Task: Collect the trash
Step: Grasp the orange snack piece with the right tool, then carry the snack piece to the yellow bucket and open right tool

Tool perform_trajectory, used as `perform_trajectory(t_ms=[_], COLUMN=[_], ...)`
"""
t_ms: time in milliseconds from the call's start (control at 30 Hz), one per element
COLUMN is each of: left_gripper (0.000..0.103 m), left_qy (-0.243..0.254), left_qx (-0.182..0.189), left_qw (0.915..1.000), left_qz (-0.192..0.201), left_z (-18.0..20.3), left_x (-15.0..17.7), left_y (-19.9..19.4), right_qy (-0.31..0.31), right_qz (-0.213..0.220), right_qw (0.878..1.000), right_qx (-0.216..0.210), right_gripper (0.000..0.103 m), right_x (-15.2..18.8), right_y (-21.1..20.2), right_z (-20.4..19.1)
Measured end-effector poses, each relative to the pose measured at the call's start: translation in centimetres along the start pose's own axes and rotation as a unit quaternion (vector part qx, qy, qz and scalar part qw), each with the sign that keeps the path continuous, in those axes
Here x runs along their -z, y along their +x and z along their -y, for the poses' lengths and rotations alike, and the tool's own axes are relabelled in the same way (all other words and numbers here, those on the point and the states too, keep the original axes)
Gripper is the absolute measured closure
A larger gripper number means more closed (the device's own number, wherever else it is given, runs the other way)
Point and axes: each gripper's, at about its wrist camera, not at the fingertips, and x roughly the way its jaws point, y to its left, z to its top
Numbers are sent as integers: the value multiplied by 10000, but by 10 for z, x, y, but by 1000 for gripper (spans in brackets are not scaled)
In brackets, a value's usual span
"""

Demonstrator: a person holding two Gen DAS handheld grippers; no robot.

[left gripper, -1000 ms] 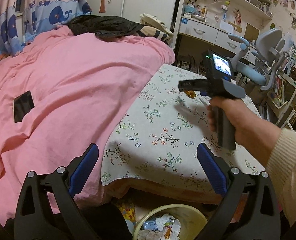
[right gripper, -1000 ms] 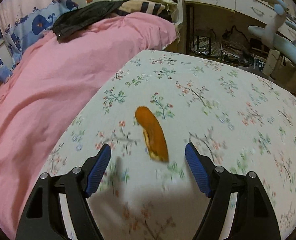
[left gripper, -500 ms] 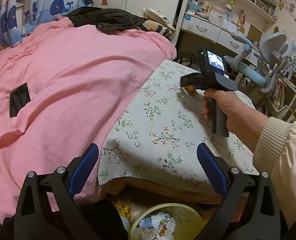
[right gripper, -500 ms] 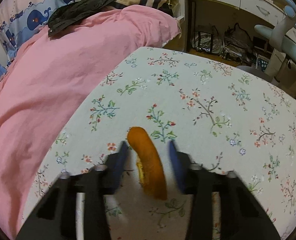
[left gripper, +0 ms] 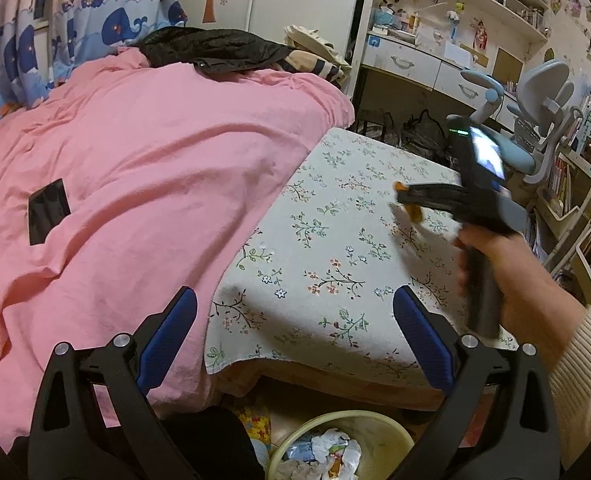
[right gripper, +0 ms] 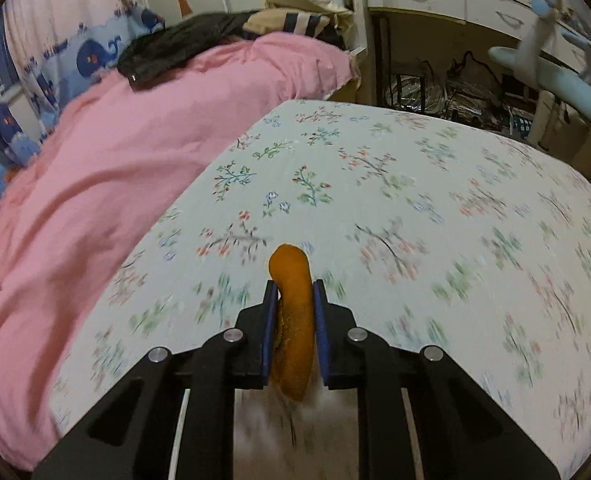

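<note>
A curved piece of orange peel (right gripper: 291, 320) sits between the blue pads of my right gripper (right gripper: 294, 284), whose jaws are closing and press on both its sides. It hangs just above the floral tablecloth (right gripper: 415, 200). In the left wrist view a hand holds that right gripper (left gripper: 405, 196) over the table, with the peel (left gripper: 413, 212) at its tip. My left gripper (left gripper: 293, 292) stands open and holds nothing, at the table's near edge. Below it is a pale yellow trash bin (left gripper: 379, 436) with crumpled paper inside.
A bed with a pink cover (left gripper: 135, 180) lies against the table's left side, a black flat device (left gripper: 49, 210) on it. Dark clothing (left gripper: 215, 48) is piled at the bed's far end. A desk with drawers (left gripper: 407, 64) and a grey-blue chair (left gripper: 535, 120) stand behind the table.
The right gripper's jaws went from wide apart around the peel to pressed on it, and the peel has come off the cloth. The left gripper stayed put.
</note>
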Motion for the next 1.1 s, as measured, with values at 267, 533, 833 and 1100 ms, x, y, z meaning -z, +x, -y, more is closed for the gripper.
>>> perform_trajectory(t_ms=[267,533,833,1100], left_gripper=[8,8,8,8], left_qy=[254,451,623,756], left_qx=[-122,-243,-333,-349], left_qw=[9994,9982,9965,9954], left_qz=[204,314,450,479], left_z=[8,12,15,19], left_x=[7,17,23,26], left_y=[-11,-21,-30,-32], right_qy=[346,474,494,747], right_qz=[311,449,273,-121], right_qw=[9987,9969,9967,9946], right_qx=[-196,-436,-582,-713], right_gripper=[85,85,85,85], right_x=[35,75,134,189], right_y=[-68,-111,-141,-146], right_z=[15,4,-14,-25])
